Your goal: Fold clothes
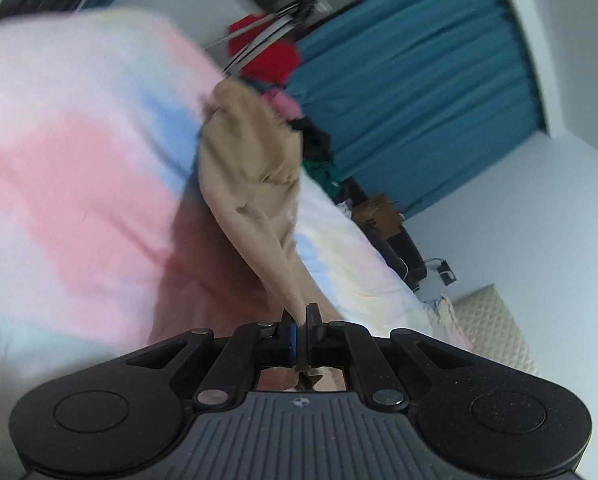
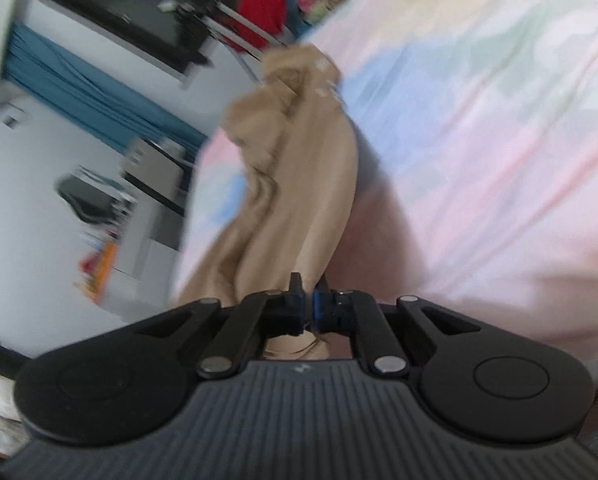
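Now: both grippers pinch tan cloth (image 1: 255, 184) | left gripper (image 1: 300, 320), right gripper (image 2: 308, 292) | bunched above pastel bed sheet (image 2: 479, 140) | next: spread it flat.

Both wrist views look forward along their tool fingers, tilted, close over the pastel bed (image 1: 79, 160). They share the tan garment (image 1: 251, 184), teal curtain (image 1: 419, 92) and red cloth (image 2: 259, 4) far off.

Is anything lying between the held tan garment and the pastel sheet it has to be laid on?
Nothing visible. Both the left gripper and right gripper are shut on the tan garment, which hangs over bare pastel sheet. The clothes pile sits farther off.
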Action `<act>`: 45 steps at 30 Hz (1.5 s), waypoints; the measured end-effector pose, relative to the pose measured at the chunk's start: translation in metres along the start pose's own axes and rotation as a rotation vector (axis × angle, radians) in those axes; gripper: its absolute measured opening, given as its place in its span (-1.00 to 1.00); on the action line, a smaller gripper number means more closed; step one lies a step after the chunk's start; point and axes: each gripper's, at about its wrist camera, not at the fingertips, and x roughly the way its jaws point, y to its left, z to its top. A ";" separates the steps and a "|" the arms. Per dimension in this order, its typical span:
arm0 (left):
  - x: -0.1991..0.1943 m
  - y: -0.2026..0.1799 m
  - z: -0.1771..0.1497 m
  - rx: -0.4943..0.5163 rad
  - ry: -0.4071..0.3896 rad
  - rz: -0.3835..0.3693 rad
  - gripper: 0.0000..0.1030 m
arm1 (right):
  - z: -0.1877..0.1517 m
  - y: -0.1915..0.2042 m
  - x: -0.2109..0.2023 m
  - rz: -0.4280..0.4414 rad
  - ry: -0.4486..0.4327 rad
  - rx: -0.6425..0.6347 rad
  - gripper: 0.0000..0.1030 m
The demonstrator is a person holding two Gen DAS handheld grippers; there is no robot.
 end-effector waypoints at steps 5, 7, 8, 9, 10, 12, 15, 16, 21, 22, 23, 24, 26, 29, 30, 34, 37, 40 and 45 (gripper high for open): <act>-0.024 -0.030 0.004 0.014 -0.064 -0.027 -0.93 | 0.016 0.019 -0.030 0.092 -0.043 -0.026 -0.86; -0.039 -0.042 -0.003 0.025 -0.077 -0.041 -0.93 | 0.019 0.024 -0.044 0.127 -0.053 -0.040 -0.86; -0.046 -0.048 -0.007 0.030 -0.083 -0.048 -0.93 | 0.020 0.026 -0.051 0.144 -0.057 -0.046 -0.86; -0.053 -0.055 -0.010 0.036 -0.089 -0.055 -0.93 | 0.019 0.025 -0.060 0.162 -0.059 -0.047 -0.86; -0.060 -0.061 -0.014 0.041 -0.096 -0.062 -0.93 | 0.018 0.025 -0.068 0.181 -0.061 -0.049 -0.86; -0.075 -0.073 -0.021 0.052 -0.108 -0.076 -0.93 | 0.015 0.023 -0.086 0.217 -0.065 -0.052 -0.86; -0.097 -0.092 -0.031 0.068 -0.127 -0.097 -0.93 | 0.002 0.013 -0.114 0.256 -0.070 -0.035 -0.86; -0.097 -0.096 -0.032 0.076 -0.130 -0.097 -0.93 | 0.000 0.010 -0.118 0.264 -0.074 -0.023 -0.86; -0.064 -0.105 -0.016 0.123 -0.126 -0.055 -0.93 | 0.013 -0.003 -0.107 0.266 -0.075 0.019 -0.86; -0.058 -0.107 -0.013 0.132 -0.125 -0.046 -0.93 | 0.019 -0.002 -0.100 0.255 -0.080 0.015 -0.85; -0.051 -0.108 -0.010 0.142 -0.125 -0.038 -0.93 | 0.025 -0.001 -0.093 0.243 -0.084 0.012 -0.85; -0.044 -0.110 -0.007 0.151 -0.124 -0.029 -0.93 | 0.033 0.000 -0.083 0.232 -0.086 0.013 -0.85; -0.031 -0.114 -0.001 0.170 -0.122 -0.012 -0.92 | 0.049 0.003 -0.063 0.210 -0.090 0.015 -0.85; 0.009 -0.107 0.027 0.185 -0.132 0.046 -0.91 | 0.075 0.009 -0.021 0.163 -0.090 0.017 -0.85; 0.022 -0.103 0.038 0.198 -0.131 0.063 -0.91 | 0.084 0.011 -0.006 0.146 -0.088 0.019 -0.85; 0.075 -0.081 0.073 0.207 -0.111 0.146 -0.91 | 0.107 0.018 0.050 0.047 -0.076 -0.009 -0.85; 0.116 -0.063 0.087 0.284 -0.087 0.237 -0.91 | 0.116 0.019 0.085 -0.025 -0.045 -0.051 -0.85; 0.149 -0.037 0.086 0.324 -0.051 0.303 -0.91 | 0.122 0.015 0.116 -0.076 -0.033 -0.117 -0.85; 0.196 0.005 0.078 0.351 0.024 0.388 -0.90 | 0.126 0.002 0.158 -0.148 -0.021 -0.212 -0.85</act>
